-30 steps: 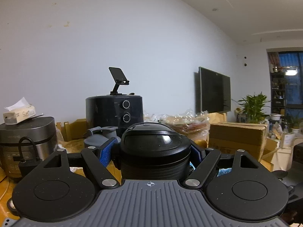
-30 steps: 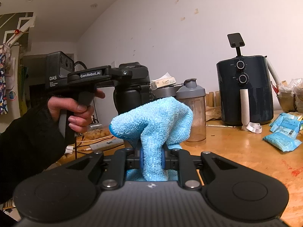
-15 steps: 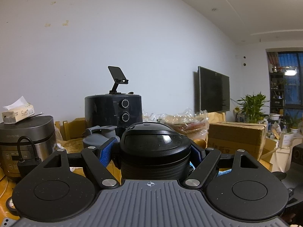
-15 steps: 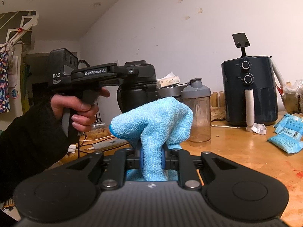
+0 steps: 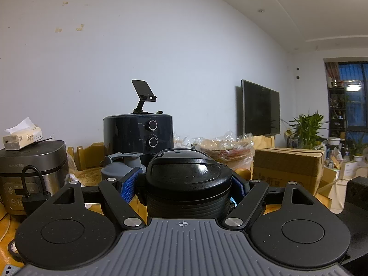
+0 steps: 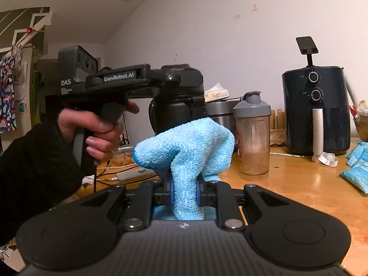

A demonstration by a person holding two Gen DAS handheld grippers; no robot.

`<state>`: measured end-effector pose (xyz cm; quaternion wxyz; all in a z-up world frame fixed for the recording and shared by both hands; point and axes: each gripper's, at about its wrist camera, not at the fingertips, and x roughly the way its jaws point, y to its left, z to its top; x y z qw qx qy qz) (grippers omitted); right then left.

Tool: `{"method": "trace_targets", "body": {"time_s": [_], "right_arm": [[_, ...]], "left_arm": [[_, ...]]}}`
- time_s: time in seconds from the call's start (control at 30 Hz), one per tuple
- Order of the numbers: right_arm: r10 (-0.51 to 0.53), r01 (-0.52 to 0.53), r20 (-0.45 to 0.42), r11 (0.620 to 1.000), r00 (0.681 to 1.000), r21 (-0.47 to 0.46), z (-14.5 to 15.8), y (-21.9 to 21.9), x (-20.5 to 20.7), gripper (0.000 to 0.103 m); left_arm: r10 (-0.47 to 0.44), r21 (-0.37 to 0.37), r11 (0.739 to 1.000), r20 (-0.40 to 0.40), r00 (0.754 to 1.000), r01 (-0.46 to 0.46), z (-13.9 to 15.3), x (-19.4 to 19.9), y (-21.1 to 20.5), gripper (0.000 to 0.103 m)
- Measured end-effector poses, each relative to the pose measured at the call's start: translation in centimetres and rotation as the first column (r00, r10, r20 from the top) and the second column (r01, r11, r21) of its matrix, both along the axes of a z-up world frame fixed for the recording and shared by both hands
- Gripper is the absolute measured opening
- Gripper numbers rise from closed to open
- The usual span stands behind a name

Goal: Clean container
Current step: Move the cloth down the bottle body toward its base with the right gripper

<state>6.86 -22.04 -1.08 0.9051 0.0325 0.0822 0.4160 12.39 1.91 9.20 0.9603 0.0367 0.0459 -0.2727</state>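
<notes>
your left gripper (image 5: 186,184) is clamped around a black container (image 5: 187,181), its blue-padded fingers (image 5: 128,185) pressed against both sides just under the domed lid. in the right wrist view you can see that same container (image 6: 177,105) lifted clear of the wooden table (image 6: 299,184), with your left hand (image 6: 96,126) wrapped around the gripper's handle and a dark sleeve (image 6: 34,168) below it

your right gripper (image 6: 185,192) is pinching a light blue microfiber cloth (image 6: 186,147); the jaws are squeezed in on a narrow fold, and the rest of the cloth bunches up above them. the cloth sits in front of and below the container, and you can't tell from these views whether the two touch

behind them on the table stand a shaker bottle with a grey lid (image 6: 253,133), a dark air fryer (image 6: 316,112) with a phone stand (image 6: 307,46) on top, and a rice cooker (image 5: 30,172) carrying a tissue pack (image 5: 23,135). blue packets (image 6: 356,168) lie at the table's right edge
</notes>
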Motion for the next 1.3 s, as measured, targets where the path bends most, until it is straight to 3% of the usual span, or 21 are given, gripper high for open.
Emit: {"method": "trace_targets", "body": {"time_s": [0.77,1.3], "right_arm": [[0.012,-0.012,-0.019,0.999,1.000,-0.043,-0.2,2.2,2.1,0.013],[0.021,-0.044,-0.141,0.985,0.990,-0.169,-2.7,2.7,3.7,0.012]], "left_arm": [[0.009,-0.006,1.000,0.000,1.000,-0.009,0.0,0.1,0.0,0.077],[0.010,-0.008,1.000,0.001,1.000,-0.010,-0.1,0.1,0.2,0.077]]}}
